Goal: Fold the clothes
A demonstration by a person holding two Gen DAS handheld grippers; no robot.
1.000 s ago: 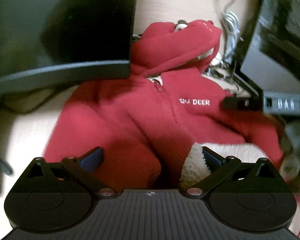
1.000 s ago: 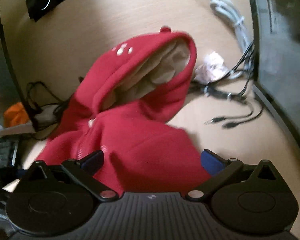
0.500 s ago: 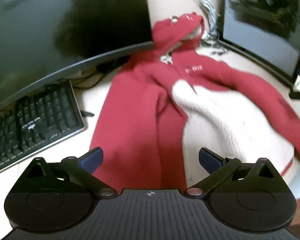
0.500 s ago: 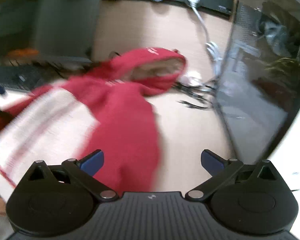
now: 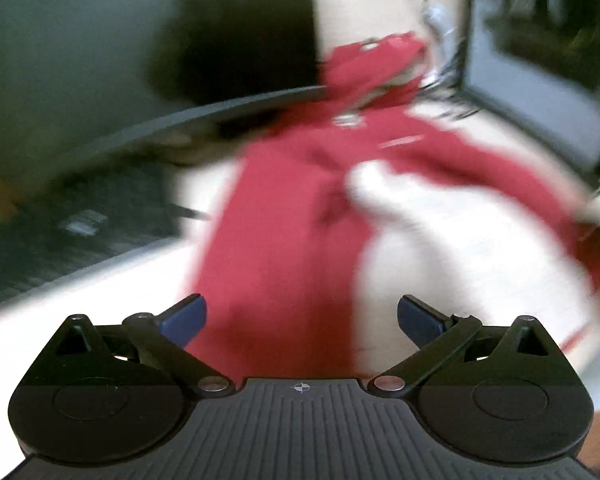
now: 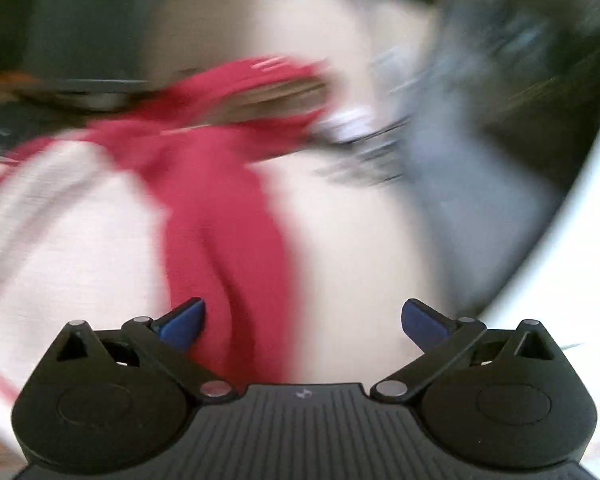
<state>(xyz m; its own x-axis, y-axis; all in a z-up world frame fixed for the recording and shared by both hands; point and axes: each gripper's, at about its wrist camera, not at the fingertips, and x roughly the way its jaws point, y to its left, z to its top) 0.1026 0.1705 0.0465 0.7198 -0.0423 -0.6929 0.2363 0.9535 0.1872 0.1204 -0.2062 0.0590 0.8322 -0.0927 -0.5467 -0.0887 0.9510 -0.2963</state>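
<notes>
A red hooded fleece jacket (image 5: 276, 240) lies spread on the light desk, hood at the far end, its cream lining (image 5: 452, 248) turned up on the right half. Both views are motion-blurred. My left gripper (image 5: 302, 318) is open and empty above the jacket's near hem. In the right wrist view the jacket (image 6: 220, 208) runs from the hood down to the near edge, with cream lining (image 6: 72, 240) to its left. My right gripper (image 6: 303, 320) is open and empty, its left fingertip (image 6: 184, 322) beside the red sleeve.
A curved monitor (image 5: 140, 48) and a black keyboard (image 5: 72, 224) stand to the left of the jacket. A dark computer case (image 5: 540, 80) stands at the right, also showing in the right wrist view (image 6: 500, 120). Cables (image 6: 364, 148) lie by the hood.
Both grippers have pulled back and up from the jacket, so more of it shows. The front panel now lies flipped open with cream lining up. Both stayed open.
</notes>
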